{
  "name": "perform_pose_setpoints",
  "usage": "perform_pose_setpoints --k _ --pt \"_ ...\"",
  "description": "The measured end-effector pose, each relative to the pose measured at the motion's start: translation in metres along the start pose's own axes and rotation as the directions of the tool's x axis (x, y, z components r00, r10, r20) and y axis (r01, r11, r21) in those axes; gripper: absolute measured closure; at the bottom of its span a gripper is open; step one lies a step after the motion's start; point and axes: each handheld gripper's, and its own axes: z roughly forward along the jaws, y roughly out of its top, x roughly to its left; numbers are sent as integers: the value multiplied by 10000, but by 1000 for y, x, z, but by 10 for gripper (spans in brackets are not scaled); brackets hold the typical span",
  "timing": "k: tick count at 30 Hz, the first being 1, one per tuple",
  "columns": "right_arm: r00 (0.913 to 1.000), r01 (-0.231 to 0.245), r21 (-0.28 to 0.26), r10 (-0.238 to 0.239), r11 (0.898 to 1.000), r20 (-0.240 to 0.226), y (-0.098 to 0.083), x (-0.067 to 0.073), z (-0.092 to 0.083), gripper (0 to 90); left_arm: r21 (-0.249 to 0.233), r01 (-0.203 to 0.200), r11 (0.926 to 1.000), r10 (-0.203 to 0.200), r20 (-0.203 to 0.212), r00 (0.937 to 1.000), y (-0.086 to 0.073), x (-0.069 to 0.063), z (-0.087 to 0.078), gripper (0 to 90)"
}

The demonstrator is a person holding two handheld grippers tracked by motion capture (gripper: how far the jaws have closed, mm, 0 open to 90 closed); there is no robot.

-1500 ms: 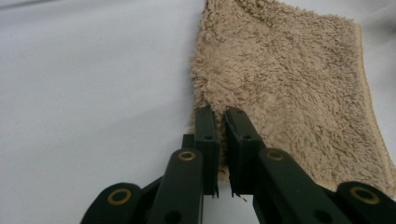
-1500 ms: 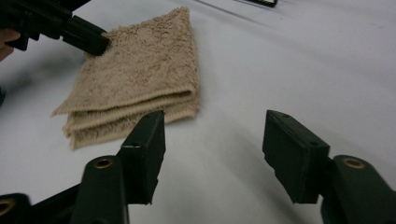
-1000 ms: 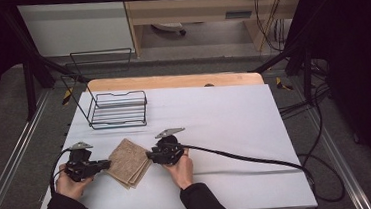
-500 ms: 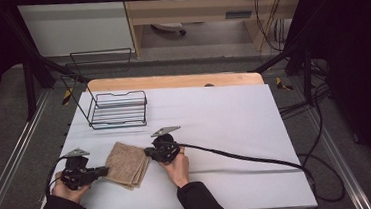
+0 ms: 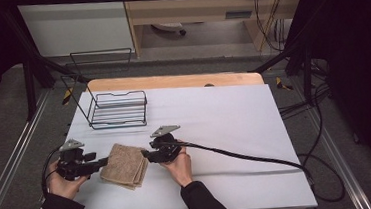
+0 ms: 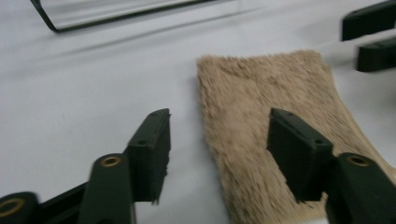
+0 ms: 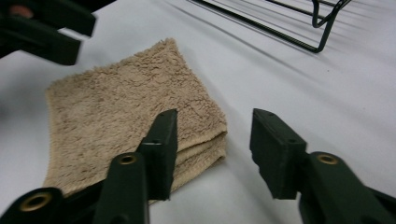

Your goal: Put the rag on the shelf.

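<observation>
A folded tan towel lies flat on the white table near its front left. My left gripper sits at the towel's left edge, open, with one jaw over the towel and the other over bare table. My right gripper is at the towel's right side, also open; its jaws straddle the folded corner of the towel without closing on it. Across the towel, the left gripper's jaws appear at the upper left of the right gripper view.
A black wire rack stands behind the towel at the back left of the table. A thick black cable trails from the right gripper across the table to the right edge. A wooden strip borders the far side.
Both grippers have shifted slightly toward the front with the hands; the left one has closed in on the towel's left edge. The towel has stayed put.
</observation>
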Motion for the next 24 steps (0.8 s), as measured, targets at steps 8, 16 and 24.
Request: perform_pose_setpoints --k 8,16,24 --pt "9999 128 23 -128 9999 -49 -5 -5 -12 271 230 -206 9995 205 57 9998 20 6 30 341" --pt "10000 -70 29 70 10000 34 -10 -12 -22 218 199 338 9992 -343 266 9991 27 14 51 537" --pt "9978 -658 -259 657 9975 -65 -10 -14 -19 281 485 428 9979 -469 888 9949 26 15 61 712"
